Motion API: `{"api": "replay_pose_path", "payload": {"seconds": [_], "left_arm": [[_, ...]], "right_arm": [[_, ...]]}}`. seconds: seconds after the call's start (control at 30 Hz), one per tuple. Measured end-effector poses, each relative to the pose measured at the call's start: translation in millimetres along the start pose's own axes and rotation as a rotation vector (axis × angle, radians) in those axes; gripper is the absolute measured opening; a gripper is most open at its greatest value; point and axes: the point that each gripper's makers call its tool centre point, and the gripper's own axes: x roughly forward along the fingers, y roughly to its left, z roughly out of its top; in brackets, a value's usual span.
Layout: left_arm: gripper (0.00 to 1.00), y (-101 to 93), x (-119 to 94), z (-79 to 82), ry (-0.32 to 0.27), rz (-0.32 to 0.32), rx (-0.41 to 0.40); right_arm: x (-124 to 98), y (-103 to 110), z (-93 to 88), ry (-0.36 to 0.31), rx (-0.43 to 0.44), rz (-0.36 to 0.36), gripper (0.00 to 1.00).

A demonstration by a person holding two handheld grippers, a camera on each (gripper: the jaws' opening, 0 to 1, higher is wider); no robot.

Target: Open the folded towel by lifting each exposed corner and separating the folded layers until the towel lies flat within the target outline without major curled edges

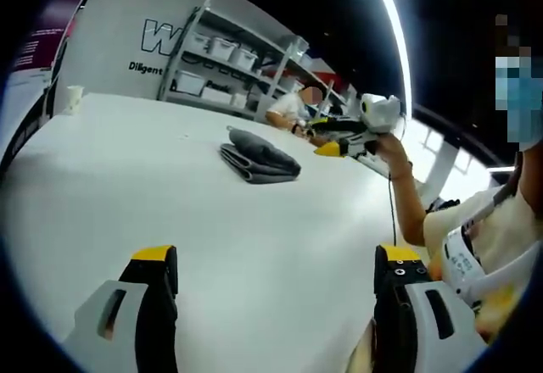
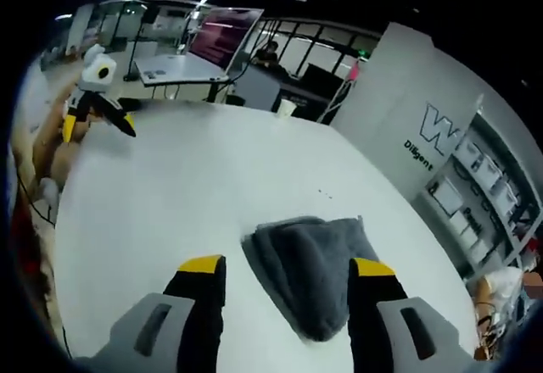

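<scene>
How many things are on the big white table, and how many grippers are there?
Grey folded towel: 1
White paper cup: 1
Grippers, the left gripper and the right gripper: 2
Total: 4

A large white smooth table (image 1: 170,178) fills the middle of the frame. A folded dark grey cloth towel (image 1: 259,157) lies on it at centre right. A small white paper cup (image 1: 74,97) stands at its far upper left.

A white wall panel (image 2: 424,127) with lettering stands beside metal shelving (image 1: 237,59) holding bins, under ceiling strip lights (image 1: 392,25).
</scene>
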Motion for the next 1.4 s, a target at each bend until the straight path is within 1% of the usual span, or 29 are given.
{"api": "replay_pose_path", "payload": {"seconds": [0.13,0.2,0.27,0.3,0.33,0.4,0.43,0.53,0.63,0.7,0.77,0.83,1.0,1.23,1.4], "left_arm": [[0.94,-0.3,-1,-0.1,-0.002,0.003,0.0],[0.94,-1.2,-1,-0.3,-0.004,0.003,0.0],[0.94,-1.5,-1,-0.3,-0.004,0.002,0.0],[0.94,-1.4,-1,-0.3,-0.004,0.002,0.0],[0.94,-1.4,-1,-0.2,-0.005,0.002,-0.001],[0.94,-1.7,-1,0.0,-0.007,-0.001,-0.002],[0.94,-1.4,-1,0.2,-0.007,-0.001,-0.002],[0.94,-0.2,-1,-0.2,-0.005,0.001,-0.004],[0.93,1.8,-2,0.3,-0.007,0.005,-0.008],[0.93,2.4,-2,-0.1,-0.007,0.008,-0.01],[0.93,2.8,-2,-0.7,-0.006,0.008,-0.012],[0.93,3.2,-1,-1.5,-0.004,0.007,-0.014],[0.93,3.7,1,-3.0,0.001,0.004,-0.02],[0.92,4.0,-1,-2.9,-0.001,0.006,-0.021],[0.92,2.9,0,-3.9,0.003,0.003,-0.02]], "right_arm": [[21,1,7.5,0.007,-0.052,0.006,0.4],[29,1,6.3,0.023,-0.069,0.012,0.37],[44,0,3.5,0.041,-0.085,0.021,0.34],[49,-2,2.6,0.044,-0.109,0.017,0.31],[54,-3,1.5,0.047,-0.114,0.01,0.25],[62,-8,-2.2,0.069,-0.143,-0.006,0.18],[67,-9,-3.5,0.074,-0.145,-0.009,0.16],[77,-11,-9.0,0.093,-0.139,-0.001,0.16],[87,-8,-14.4,0.103,-0.139,0.009,0.12],[91,-7,-18.7,0.114,-0.148,0.01,0.08],[95,-10,-22.3,0.125,-0.168,-0.004,0.0],[97,-11,-24.1,0.127,-0.181,-0.012,0.0],[103,-14,-25.2,0.129,-0.161,-0.015,0.0],[104,-18,-24.0,0.122,-0.149,-0.022,0.0],[102,-16,-22.7,0.117,-0.152,-0.023,0.0]]}}
